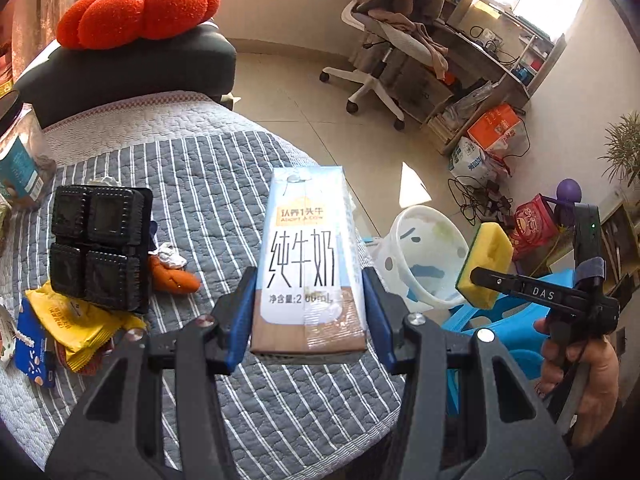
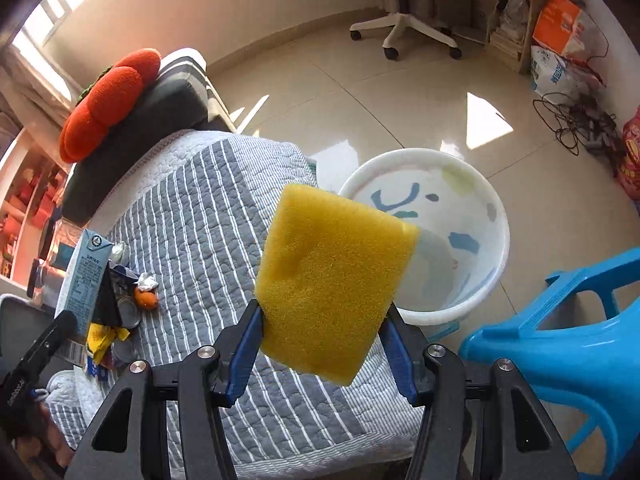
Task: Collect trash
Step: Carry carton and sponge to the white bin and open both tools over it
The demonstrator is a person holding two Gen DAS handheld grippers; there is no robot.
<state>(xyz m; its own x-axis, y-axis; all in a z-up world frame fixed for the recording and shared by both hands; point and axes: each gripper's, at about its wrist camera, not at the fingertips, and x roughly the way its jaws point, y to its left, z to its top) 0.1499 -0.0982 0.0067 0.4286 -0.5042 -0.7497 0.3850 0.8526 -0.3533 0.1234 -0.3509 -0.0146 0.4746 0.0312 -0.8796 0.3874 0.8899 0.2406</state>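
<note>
While the left gripper [image 1: 308, 312] clamps a milk carton [image 1: 308, 256] and the right gripper [image 2: 324, 344] pinches a sponge [image 2: 332, 280], the bin [image 2: 496, 216] looks empty and wrappers [image 1: 76, 328] remain on the bed [image 1: 208, 184].

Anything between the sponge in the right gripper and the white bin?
Nothing visible. The sponge, shut in the right gripper, hangs near the bin rim, with only open air between; the blue stool stands off to the side.

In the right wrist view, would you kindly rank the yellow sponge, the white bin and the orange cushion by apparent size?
1. yellow sponge, though it is nearest the camera, held in the right gripper
2. white bin, roughly alike in spread, so this order is unsure
3. orange cushion
</note>
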